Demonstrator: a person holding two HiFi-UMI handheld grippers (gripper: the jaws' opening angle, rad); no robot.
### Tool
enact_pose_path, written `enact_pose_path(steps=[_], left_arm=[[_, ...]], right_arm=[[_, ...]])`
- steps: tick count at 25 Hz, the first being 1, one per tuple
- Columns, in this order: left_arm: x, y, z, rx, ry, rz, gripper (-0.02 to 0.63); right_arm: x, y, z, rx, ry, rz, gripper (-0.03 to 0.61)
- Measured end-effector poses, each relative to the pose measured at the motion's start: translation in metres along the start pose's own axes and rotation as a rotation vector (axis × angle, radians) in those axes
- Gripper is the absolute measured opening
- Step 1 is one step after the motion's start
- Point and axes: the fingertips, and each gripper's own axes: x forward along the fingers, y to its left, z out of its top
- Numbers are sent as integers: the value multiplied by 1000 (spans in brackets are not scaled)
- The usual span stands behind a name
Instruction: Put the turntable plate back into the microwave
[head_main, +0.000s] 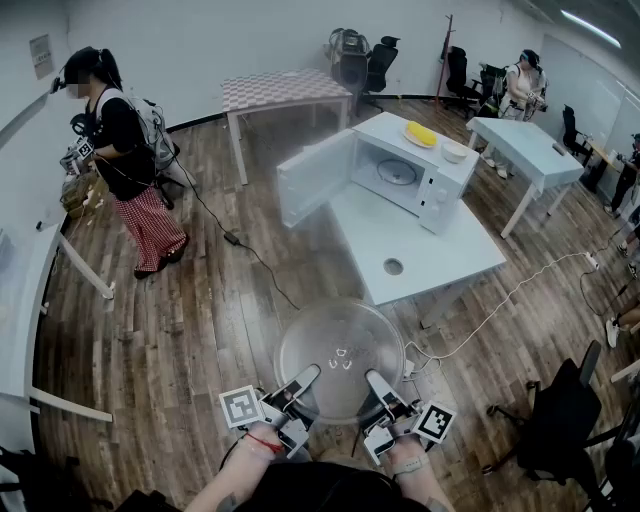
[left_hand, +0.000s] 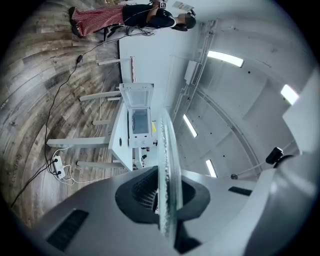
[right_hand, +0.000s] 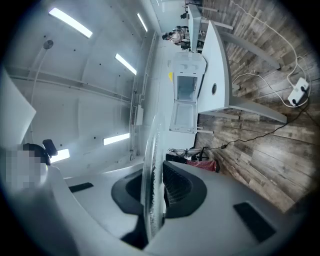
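The wood floor (head_main: 200, 300) fills most of the head view. Its near part is cut off by the person's own body at the bottom edge. A white table (head_main: 440, 250) stands ahead. On it sits the microwave (head_main: 385, 135), with its door (head_main: 315, 180) swung wide open to the left. The cavity is only partly visible. A ring (head_main: 397, 172) lies on the cavity floor, its detail too small to resolve. The markings on the control panel (head_main: 437, 200) cannot be read.

The turntable plate (head_main: 340, 350), of clear glass, is held roughly level above the floor. It is short of the table and well apart from the microwave. Its near rim is hidden under the jaws. The left gripper (head_main: 300, 384) clamps the near-left rim and the right gripper (head_main: 383, 388) clamps the near-right rim. Each gripper view shows the plate edge-on, pinched between that gripper's two ribbed pads. In the left gripper view the glass crosses in front of the microwave and hides part of it.

A wall notice (head_main: 41, 55) at upper left carries print too small to read. Each marker cube (head_main: 241, 406) shows a black-and-white square pattern.
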Motion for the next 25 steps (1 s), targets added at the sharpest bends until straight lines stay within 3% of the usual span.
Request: enact_pose_path(steps=[15, 25], left_arm=[[12, 19, -6, -15, -37, 28, 31], [54, 37, 30, -25, -2, 30, 31]], right_arm=[[-3, -16, 16, 33, 20, -8, 41], [31, -37, 52, 45, -21, -19, 41]])
